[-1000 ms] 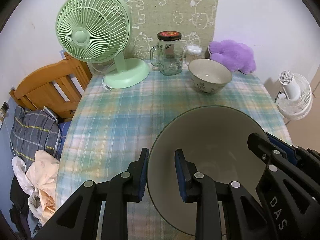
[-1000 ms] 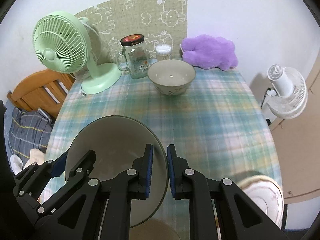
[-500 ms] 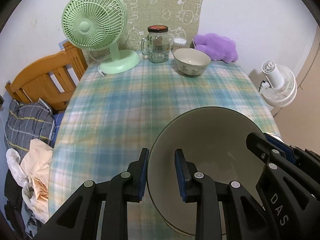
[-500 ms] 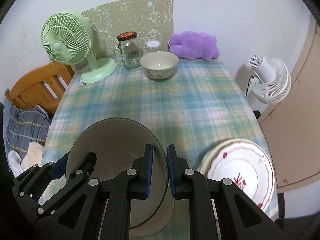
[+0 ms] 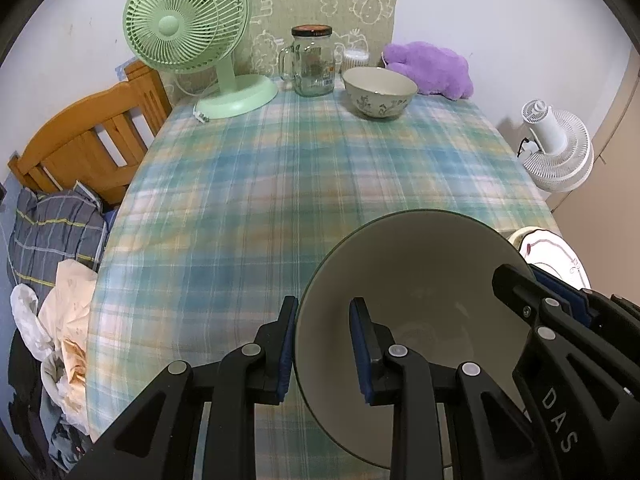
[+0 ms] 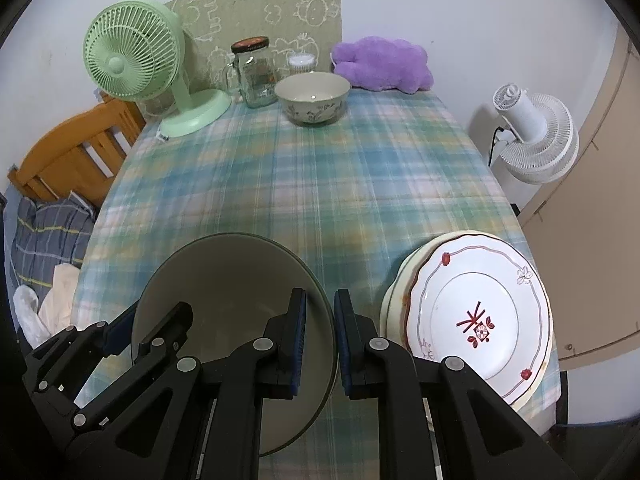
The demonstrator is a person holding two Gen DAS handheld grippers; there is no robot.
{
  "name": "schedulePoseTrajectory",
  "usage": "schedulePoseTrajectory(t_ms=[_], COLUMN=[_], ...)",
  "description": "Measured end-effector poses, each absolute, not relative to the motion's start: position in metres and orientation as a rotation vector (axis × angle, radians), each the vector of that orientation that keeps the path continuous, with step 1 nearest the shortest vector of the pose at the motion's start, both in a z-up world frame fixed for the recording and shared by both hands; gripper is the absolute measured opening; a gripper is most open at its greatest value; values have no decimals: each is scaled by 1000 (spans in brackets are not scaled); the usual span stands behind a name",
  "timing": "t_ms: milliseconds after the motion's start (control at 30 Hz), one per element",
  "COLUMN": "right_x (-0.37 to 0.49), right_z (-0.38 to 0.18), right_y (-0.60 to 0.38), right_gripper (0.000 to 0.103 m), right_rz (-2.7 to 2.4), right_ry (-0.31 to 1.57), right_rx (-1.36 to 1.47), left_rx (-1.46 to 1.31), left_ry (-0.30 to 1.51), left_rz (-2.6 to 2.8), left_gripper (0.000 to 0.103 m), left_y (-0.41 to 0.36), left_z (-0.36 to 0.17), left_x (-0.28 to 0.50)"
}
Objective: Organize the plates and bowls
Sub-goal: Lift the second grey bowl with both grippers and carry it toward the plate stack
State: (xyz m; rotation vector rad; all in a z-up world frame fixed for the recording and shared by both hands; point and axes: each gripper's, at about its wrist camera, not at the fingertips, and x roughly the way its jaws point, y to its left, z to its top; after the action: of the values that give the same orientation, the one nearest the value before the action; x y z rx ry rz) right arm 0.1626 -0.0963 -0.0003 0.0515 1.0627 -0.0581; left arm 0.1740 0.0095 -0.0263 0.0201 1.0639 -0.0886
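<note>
A large grey-green bowl (image 5: 420, 280) (image 6: 232, 280) hangs over the near part of the checked tablecloth, carried by both grippers. My left gripper (image 5: 324, 312) is shut on its left rim, one pad inside and one outside. On the opposite rim my right gripper (image 6: 320, 300) is shut the same way. A smaller floral bowl (image 5: 380, 90) (image 6: 312, 96) stands at the far end of the table. A stack of plates (image 6: 476, 320) (image 5: 548, 248), the top one white with red marks, lies at the near right edge, just right of the held bowl.
At the back stand a green desk fan (image 5: 188, 28), a glass jar with a handle (image 5: 312, 64), a small white-lidded container (image 6: 302, 62) and a purple plush toy (image 5: 432, 68). A wooden chair (image 5: 80, 144) and clothes are left; a white fan (image 6: 532, 136) is right.
Both grippers and the large bowl have drawn back toward the table's near edge. The far objects look smaller, and the plate stack has come into view at the right.
</note>
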Motion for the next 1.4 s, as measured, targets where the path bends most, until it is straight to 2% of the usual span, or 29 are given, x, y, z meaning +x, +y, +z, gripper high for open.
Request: schedulePoseTrajectory(t_ms=[833,1400], right_x=[173,175], right_z=[-34,-46], right_y=[-96,-106], right_gripper=[18,18], right_rz=[-4,-12], right_ry=[1166,1178], right_rx=[-2,44], left_rx=[23,100], left_ry=[1171,1143], left_rz=[-44,-47], left_gripper=[24,24], left_y=[3,-5], left_z=[-63,-63], left_x=[179,178])
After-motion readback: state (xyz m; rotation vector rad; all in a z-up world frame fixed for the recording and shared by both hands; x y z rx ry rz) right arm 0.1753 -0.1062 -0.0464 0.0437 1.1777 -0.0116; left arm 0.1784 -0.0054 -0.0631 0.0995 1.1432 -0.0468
